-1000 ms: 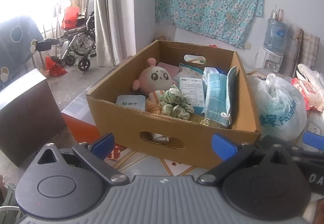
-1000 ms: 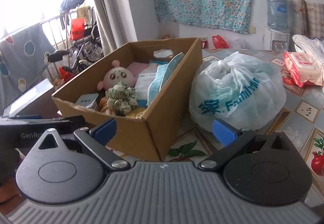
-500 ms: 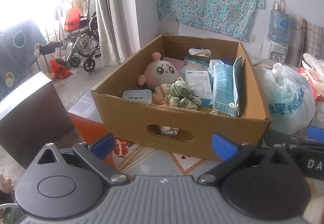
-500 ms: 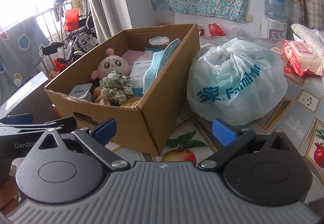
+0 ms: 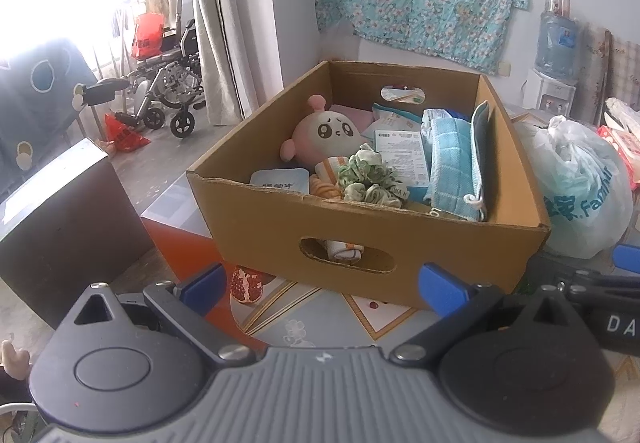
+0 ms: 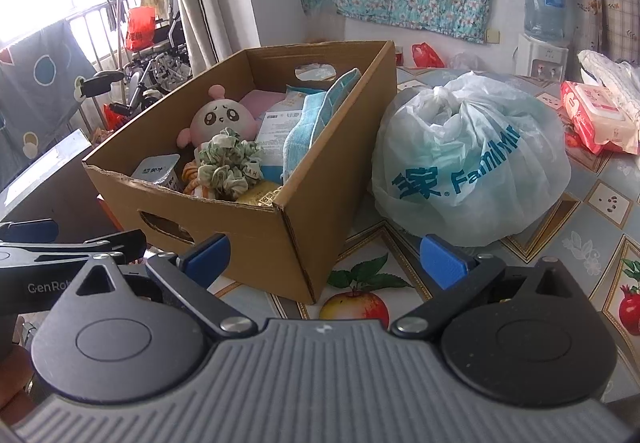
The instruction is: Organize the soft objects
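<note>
A pink round-headed plush toy (image 5: 334,131) lies inside an open cardboard box (image 5: 360,239), toward its far left part, face turned up. Just in front of the toy sits a green-and-white scrunchie (image 5: 370,179), resting against an orange striped soft piece (image 5: 326,183). To the right of these, a folded blue checked cloth (image 5: 454,167) stands on edge along the box's right wall, with flat printed packets (image 5: 402,151) between it and the toy. A small pale packet (image 5: 280,181) lies at the near left corner of the box.

The box stands on a tabletop (image 6: 592,203) covered with a fruit-patterned sheet. Just beside its right wall rests a knotted white plastic bag (image 6: 472,163) with blue lettering. Farther right on the tabletop lies a pink pack of wipes (image 6: 596,115).

The left claw (image 5: 320,285) hangs in front of the box's near wall, its blue-tipped fingers spread wide apart and empty. The right claw (image 6: 326,257) hangs near the box's front right corner, fingers likewise spread and holding nothing.
</note>
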